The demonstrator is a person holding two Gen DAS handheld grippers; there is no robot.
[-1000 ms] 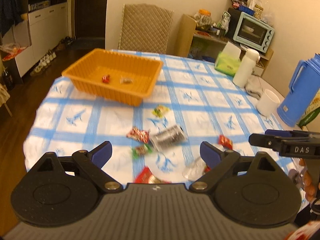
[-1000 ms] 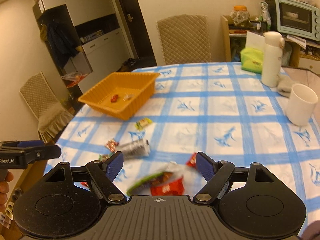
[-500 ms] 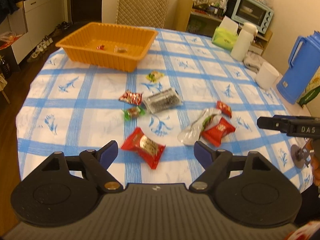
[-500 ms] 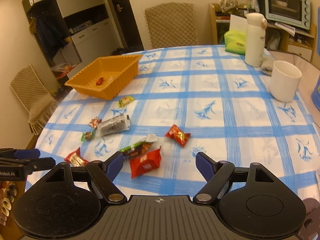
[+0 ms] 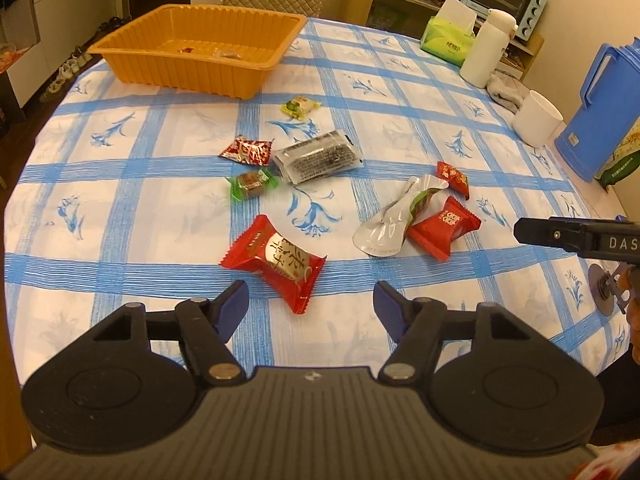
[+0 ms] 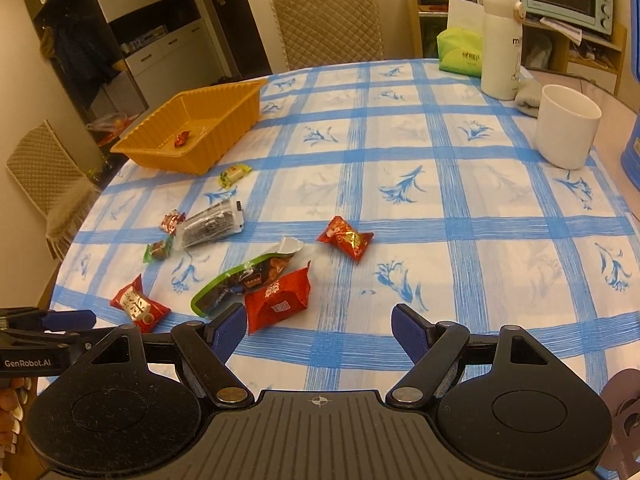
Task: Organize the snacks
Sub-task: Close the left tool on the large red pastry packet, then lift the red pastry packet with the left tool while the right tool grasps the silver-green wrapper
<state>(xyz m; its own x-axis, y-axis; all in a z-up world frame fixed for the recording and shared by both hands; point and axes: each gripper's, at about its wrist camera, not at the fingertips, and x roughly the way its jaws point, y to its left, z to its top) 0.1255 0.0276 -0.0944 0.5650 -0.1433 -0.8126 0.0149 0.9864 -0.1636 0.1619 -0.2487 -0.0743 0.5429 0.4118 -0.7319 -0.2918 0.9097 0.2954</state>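
Several wrapped snacks lie scattered on the blue-checked tablecloth. A red and gold snack (image 5: 276,260) lies just ahead of my left gripper (image 5: 310,302), with one corner reaching between the fingertips. The left jaws are closing but the pads do not touch it. A red packet (image 6: 280,300) and a long green wrapper (image 6: 244,280) sit ahead of my right gripper (image 6: 318,318), near its left finger. That gripper is open and empty. The orange basket (image 5: 180,76) stands at the far left with two small candies inside. One right-gripper finger (image 5: 560,234) shows at the right edge.
A white mug (image 5: 536,118), a blue jug (image 5: 600,108), a white flask (image 5: 486,46) and a green tissue pack (image 5: 448,42) stand along the table's right and far side. A padded chair (image 6: 328,20) is behind the table. The rounded table edge runs close below both grippers.
Both grippers have come down toward the table and tipped further downward. The left jaws have narrowed. The red and gold snack now lies right in front of the left fingers.
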